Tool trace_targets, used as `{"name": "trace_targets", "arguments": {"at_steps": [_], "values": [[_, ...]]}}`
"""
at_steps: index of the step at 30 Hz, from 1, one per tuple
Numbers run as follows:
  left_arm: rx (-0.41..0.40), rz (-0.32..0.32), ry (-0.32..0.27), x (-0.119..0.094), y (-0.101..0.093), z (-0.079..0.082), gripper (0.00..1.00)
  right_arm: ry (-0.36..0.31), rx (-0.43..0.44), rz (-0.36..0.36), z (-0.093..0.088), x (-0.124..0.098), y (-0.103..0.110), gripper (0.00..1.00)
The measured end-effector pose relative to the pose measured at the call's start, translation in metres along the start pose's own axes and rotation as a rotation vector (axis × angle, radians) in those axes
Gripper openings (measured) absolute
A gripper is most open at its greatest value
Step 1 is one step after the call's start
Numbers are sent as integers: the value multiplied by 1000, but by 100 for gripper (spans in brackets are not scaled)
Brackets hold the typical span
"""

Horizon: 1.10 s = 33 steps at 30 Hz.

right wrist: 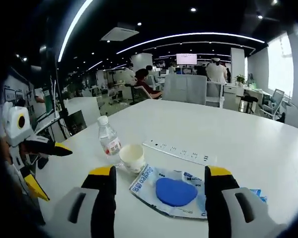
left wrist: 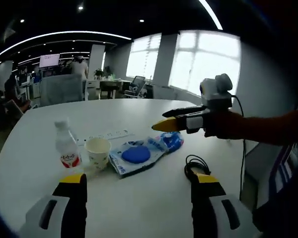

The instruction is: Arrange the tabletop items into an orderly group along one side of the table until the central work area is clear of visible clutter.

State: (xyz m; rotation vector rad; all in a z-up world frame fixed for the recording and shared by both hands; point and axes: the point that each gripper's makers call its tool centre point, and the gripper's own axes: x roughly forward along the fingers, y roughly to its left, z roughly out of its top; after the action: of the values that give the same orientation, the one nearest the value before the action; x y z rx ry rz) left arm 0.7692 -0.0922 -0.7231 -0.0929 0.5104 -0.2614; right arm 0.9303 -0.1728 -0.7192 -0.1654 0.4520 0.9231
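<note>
In the left gripper view, the left gripper (left wrist: 139, 184) hangs over the white table (left wrist: 139, 213) with its jaws wide apart and nothing between them. Just ahead of its left jaw stands a small plastic bottle (left wrist: 66, 145) with a red label, upright, and a paper cup (left wrist: 97, 152) stands just beside it, toward the middle of the gap. A blue-and-white packet (left wrist: 145, 151) with a round blue thing inside lies flat ahead of the gap, touching or nearly touching the cup. A coiled black cable (left wrist: 195, 164) lies just ahead of the right jaw. A white power strip (left wrist: 105, 136) lies beyond the cup. The right gripper (left wrist: 161, 120) comes in from the right above the packet, its tips close together.

In the right gripper view, the left gripper (right wrist: 57, 168) shows at the left edge, jaws spread. The right gripper (right wrist: 160, 174) has its jaws wide apart, empty. Bottle (right wrist: 109, 141) and cup (right wrist: 131, 157) stand just ahead of its left jaw; the packet (right wrist: 175, 191) lies between the jaws; the power strip (right wrist: 179, 151) lies beyond.
</note>
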Motion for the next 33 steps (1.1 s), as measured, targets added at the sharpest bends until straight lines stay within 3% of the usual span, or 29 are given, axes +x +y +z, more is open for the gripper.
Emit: {"name": "trace_targets", "arguments": {"at_steps": [11,19,22,33], "values": [[2,-28,-30,-16,0,-1,90,43,-3,12,-3,38,14,47],[-7,-55,-40,-19,-4,-3,91,19,11,26,5,58,27,36],[-12,-58,-42,-20,-4,-2,93,13,43,46,6,70,33,27],[5,-68,-27,-27,6,-8,95,60,44,47,-1,100,47,17]]}}
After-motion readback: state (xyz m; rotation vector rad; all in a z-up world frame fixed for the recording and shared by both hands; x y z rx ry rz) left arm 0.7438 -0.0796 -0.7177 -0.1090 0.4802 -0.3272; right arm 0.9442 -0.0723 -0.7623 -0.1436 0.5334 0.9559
